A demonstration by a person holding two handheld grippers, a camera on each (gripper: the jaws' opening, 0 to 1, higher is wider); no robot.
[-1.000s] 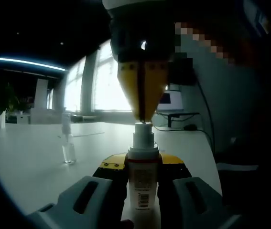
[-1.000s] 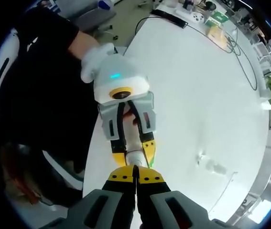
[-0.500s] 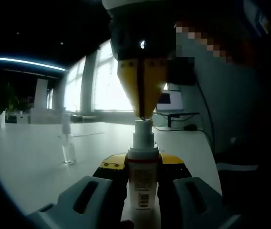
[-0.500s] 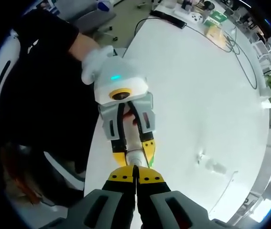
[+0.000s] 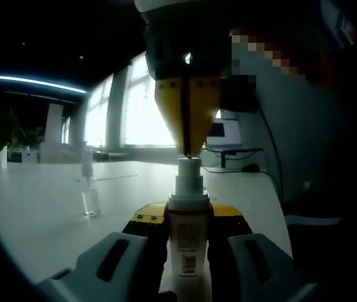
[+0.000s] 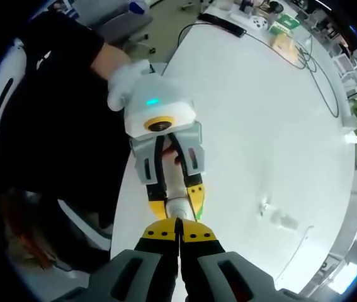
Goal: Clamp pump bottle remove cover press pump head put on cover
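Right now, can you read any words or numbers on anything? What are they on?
No text is readable.
Pump bottle held in the left gripper: printed label and barcode, too blurred to read.
Green item at the far table edge: too small to read.

A long white table (image 6: 272, 126) carries everything here. A clear cover (image 5: 90, 189) stands upright on it, well apart from the near edge. At the far end lie black cables (image 6: 310, 60), a power strip (image 6: 225, 24) and small cluttered items.
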